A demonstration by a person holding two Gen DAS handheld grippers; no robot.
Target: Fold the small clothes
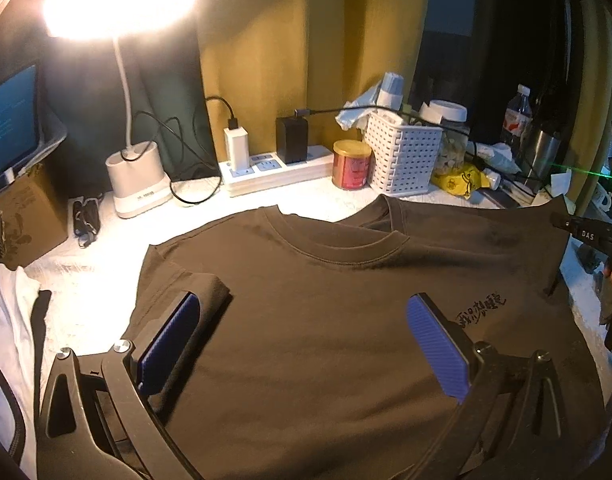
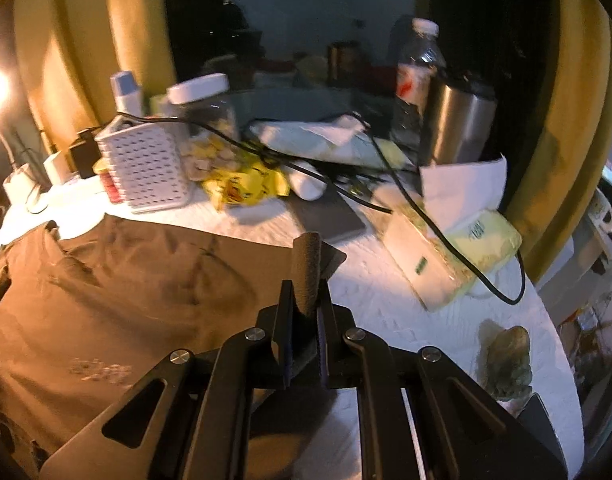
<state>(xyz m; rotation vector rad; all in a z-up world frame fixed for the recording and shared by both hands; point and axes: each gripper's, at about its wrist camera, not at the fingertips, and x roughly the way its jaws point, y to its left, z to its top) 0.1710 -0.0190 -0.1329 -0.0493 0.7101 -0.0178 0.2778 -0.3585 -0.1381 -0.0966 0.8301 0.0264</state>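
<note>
A dark brown T-shirt lies front up on the white-covered table, neck toward the back. Its left sleeve is folded in over the body. My left gripper hovers open over the chest, its blue pads wide apart and nothing between them. In the right wrist view, my right gripper is shut on a bunched fold of the T-shirt's right sleeve edge, lifted off the table. The left wrist view shows my right gripper at the far right, pulling that corner up.
Along the back stand a lit lamp, a power strip, a red can, a white basket, a jar, a bottle and a steel flask. A tissue pack and cables lie to the right.
</note>
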